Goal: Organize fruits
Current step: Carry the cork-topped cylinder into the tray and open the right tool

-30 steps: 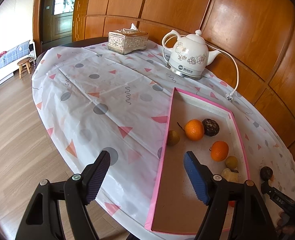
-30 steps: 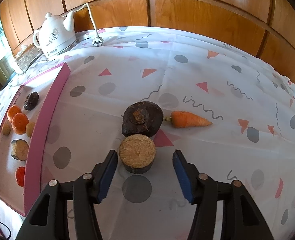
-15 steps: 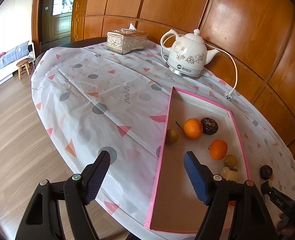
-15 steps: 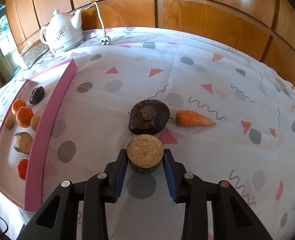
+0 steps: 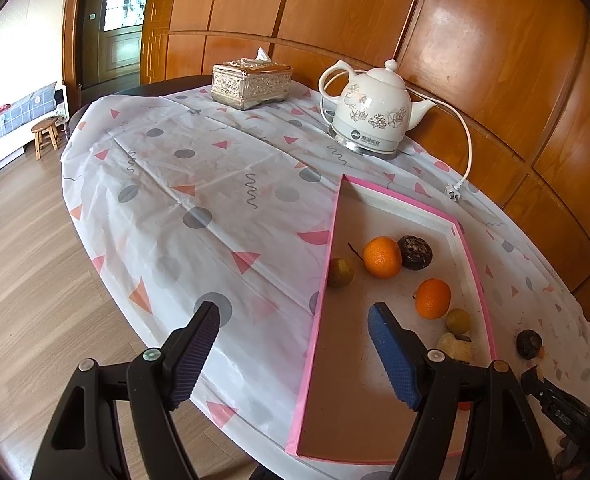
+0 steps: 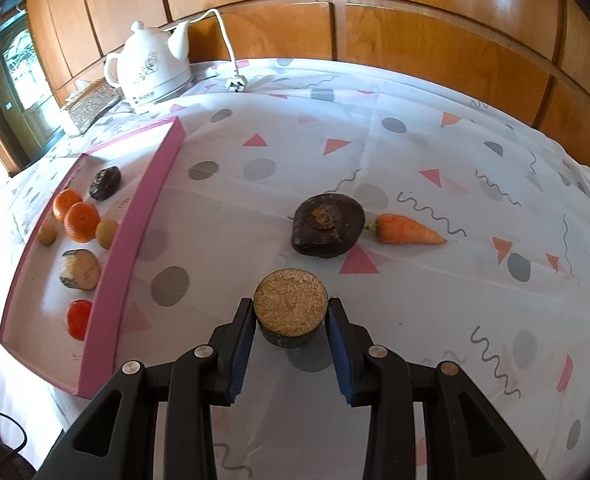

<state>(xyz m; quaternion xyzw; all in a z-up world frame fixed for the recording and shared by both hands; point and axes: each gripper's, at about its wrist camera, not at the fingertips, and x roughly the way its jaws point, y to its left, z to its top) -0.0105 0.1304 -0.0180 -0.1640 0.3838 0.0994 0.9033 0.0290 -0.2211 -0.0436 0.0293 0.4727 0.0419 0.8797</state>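
My right gripper (image 6: 290, 322) is shut on a cut fruit half (image 6: 290, 307) with a tan grainy face and dark skin, held just above the tablecloth. Beyond it lie a dark round fruit (image 6: 328, 231) and a carrot (image 6: 407, 231). The pink-rimmed tray (image 6: 135, 236) at the left holds two oranges (image 6: 81, 222), a dark fruit (image 6: 105, 182), small yellowish fruits, another cut half (image 6: 79, 269) and a red fruit (image 6: 79, 317). My left gripper (image 5: 293, 350) is open and empty over the tray's near left rim (image 5: 315, 320). The oranges (image 5: 382, 257) show there too.
A white kettle (image 5: 369, 120) with cord and plug (image 5: 453, 192) stands behind the tray. A silver tissue box (image 5: 251, 84) sits at the far table edge. A dark fruit (image 5: 529, 343) lies right of the tray. The table edge drops to a wooden floor on the left.
My right gripper closed on the cut fruit half and has lifted it slightly toward me. The left gripper has stayed open and hardly moved.
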